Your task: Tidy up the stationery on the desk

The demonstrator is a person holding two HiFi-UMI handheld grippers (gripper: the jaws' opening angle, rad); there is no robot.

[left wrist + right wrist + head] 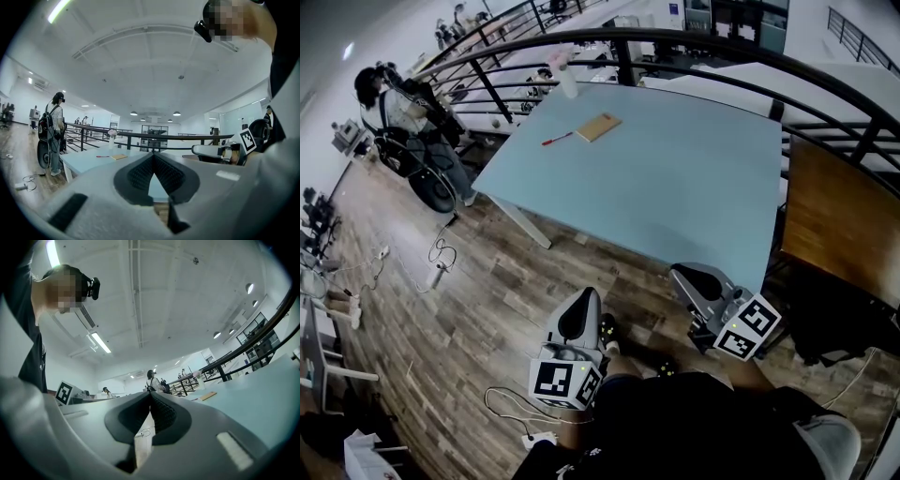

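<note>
So both tongs are closed with nothing in them: the left tongs (153, 159) have their ribbed pads pressed together, and so do the right tongs (150, 399). Both are held low on the near side of the desk (675, 178), over the wood floor, not above the top yet.

The stuff to tidy is all at the far left corner of the desk, well apart from either hand. There's a red pen (556, 140) lying flat, and a tan notebook (598, 127) just beside it on the right. A pale cup (566, 79) with something pink on top stands further back near the railing. It's too small to say what it really is.

What matters, I reckon, is that everything lies ahead and off to the left of both tongs, so the left tongs are the nearer ones. The pen's long axis runs roughly crossways in the head view, tilted up a bit toward the notebook. A grab coming straight in from the near edge would cross it, which seems handy. The right tongs have more desk to cover.
</note>
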